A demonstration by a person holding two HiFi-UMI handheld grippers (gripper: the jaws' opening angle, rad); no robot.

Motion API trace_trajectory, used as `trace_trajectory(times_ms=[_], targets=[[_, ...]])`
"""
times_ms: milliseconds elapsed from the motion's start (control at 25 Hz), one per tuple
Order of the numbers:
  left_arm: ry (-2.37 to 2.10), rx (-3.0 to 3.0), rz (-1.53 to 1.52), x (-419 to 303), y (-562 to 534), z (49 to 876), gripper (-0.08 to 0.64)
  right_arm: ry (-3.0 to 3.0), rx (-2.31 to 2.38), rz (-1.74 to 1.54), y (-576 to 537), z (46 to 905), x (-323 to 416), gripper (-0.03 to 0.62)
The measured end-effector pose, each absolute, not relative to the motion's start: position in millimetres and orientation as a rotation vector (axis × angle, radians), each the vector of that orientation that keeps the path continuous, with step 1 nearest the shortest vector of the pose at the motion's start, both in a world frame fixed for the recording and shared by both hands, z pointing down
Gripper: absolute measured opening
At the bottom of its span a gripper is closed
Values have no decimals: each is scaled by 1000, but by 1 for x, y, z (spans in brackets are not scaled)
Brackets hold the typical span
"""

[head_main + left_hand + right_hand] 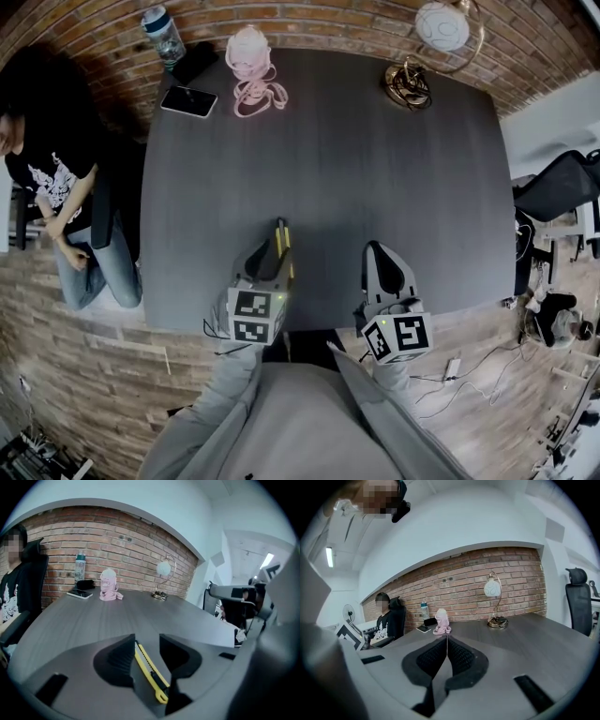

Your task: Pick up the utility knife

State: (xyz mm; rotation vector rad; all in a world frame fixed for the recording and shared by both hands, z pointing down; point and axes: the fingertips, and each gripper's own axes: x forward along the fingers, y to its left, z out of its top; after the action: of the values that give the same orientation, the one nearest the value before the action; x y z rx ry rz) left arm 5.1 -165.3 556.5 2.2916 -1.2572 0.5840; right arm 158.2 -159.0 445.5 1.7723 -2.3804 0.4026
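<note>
A yellow and black utility knife (282,240) lies flat on the dark grey table (337,169) near its front edge. My left gripper (272,251) is down over it with the jaws apart, one on each side. In the left gripper view the knife (149,670) runs lengthwise through the gap of that gripper (146,641), closer to the left jaw, with no pad pressing on it. My right gripper (378,255) hovers beside it to the right, over the table's front edge. In its own view that gripper (447,641) is shut with nothing between the pads.
At the table's far side sit a phone (188,100), a water bottle (163,33), a pink cord bundle (253,66) and a globe lamp (412,80). A person (56,178) sits at the left edge. An office chair (562,187) stands at the right.
</note>
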Motion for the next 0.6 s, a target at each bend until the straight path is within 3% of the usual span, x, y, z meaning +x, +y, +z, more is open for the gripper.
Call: trace_trajectory(times_ms=[600], targets=[[-1354,2156,717,15,-171,615,260,-2353,1808,440,-158,456,173,18]])
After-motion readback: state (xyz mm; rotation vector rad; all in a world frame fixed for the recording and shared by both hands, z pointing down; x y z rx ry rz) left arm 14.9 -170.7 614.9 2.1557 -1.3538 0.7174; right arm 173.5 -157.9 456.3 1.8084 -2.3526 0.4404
